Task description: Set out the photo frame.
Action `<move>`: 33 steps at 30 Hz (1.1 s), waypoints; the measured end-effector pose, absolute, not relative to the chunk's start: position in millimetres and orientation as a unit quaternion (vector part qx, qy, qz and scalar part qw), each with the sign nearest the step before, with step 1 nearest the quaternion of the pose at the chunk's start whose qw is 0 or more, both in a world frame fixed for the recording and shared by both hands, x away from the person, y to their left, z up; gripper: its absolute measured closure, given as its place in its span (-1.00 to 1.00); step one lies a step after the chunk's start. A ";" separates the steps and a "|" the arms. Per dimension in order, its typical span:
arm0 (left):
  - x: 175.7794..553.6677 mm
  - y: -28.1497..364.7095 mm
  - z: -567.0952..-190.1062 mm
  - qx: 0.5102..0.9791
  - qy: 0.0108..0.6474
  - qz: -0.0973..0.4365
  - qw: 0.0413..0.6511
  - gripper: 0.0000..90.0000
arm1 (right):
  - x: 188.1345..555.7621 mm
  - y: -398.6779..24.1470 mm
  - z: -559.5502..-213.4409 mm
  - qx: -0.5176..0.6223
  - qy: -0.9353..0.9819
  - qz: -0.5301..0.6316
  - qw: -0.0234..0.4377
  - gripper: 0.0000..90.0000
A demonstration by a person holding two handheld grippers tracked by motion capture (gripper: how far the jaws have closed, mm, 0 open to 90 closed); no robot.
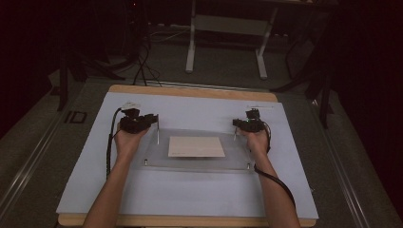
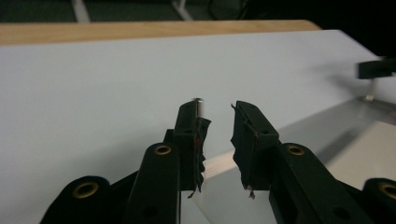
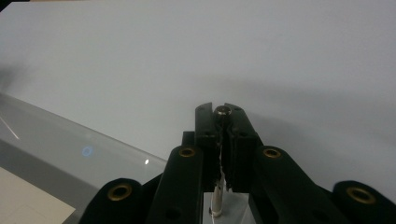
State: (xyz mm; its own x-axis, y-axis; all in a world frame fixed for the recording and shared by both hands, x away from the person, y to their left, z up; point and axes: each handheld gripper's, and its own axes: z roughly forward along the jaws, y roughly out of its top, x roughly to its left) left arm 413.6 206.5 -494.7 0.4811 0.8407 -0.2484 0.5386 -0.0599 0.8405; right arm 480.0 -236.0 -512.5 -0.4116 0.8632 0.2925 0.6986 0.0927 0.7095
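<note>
A clear plastic plate (image 1: 190,165) lies on the white sheet with a beige card (image 1: 196,147) at its middle and thin metal posts at its corners. My left gripper (image 1: 151,118) (image 2: 217,112) is open at the plate's far left corner. The top of that corner's post (image 2: 200,106) (image 1: 158,135) shows against the inner side of one jaw, and the other jaw stands clear of it. My right gripper (image 1: 236,123) (image 3: 223,112) is shut on the far right post (image 3: 222,110), whose shaft (image 3: 217,200) runs down between the pads.
A white sheet (image 1: 190,194) covers the wooden table (image 1: 190,91). Two short posts (image 1: 146,163) (image 1: 248,166) stand at the plate's near corners. Beyond the table, white desk legs (image 1: 191,42) and cables (image 1: 142,66) rest on the dark floor.
</note>
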 end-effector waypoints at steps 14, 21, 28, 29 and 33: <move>340.9 208.9 -473.8 0.734 0.430 0.157 0.502 0.48 | 481.4 -236.8 -512.9 0.534 0.731 0.413 0.094 0.91; 313.2 211.3 -468.5 0.742 0.417 0.148 0.503 0.48 | 481.5 -236.9 -512.8 0.533 0.733 0.412 0.093 0.91; 295.2 209.1 -466.0 0.747 0.413 0.141 0.501 0.46 | 481.3 -236.8 -512.7 0.532 0.734 0.412 0.094 0.91; 291.8 208.8 -465.3 0.748 0.412 0.141 0.501 0.45 | 481.3 -236.9 -512.6 0.532 0.734 0.412 0.093 0.91; 275.1 207.6 -460.0 0.747 0.408 0.140 0.506 0.44 | 481.7 -236.6 -512.8 0.535 0.732 0.412 0.093 0.91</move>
